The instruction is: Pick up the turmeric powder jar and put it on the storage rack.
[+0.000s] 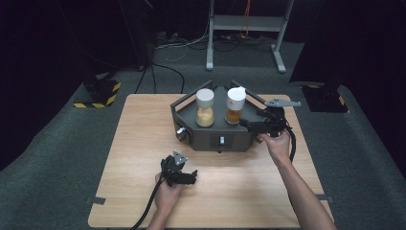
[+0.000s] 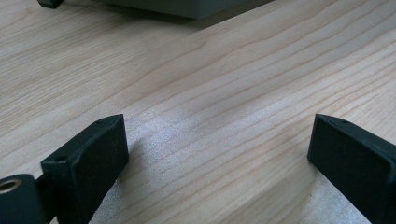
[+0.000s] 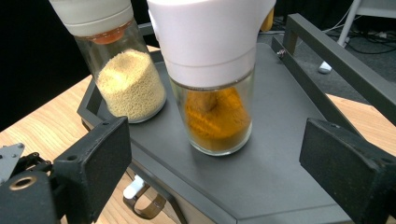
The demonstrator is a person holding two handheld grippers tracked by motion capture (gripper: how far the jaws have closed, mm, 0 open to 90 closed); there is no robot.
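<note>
Two jars, orange (image 3: 215, 119) and yellow (image 3: 128, 86), on one rack (image 1: 215, 132); both tongs, right (image 3: 215, 158) and left (image 2: 219, 154), gape empty.

I count two glass jars ahead of my right fingers: one jar of pale grains (image 3: 130, 86) and one jar of orange powder (image 3: 217, 116), each with one white cap. One dark rack (image 1: 215, 129) carries both. I see two grippers, four jaws
</note>
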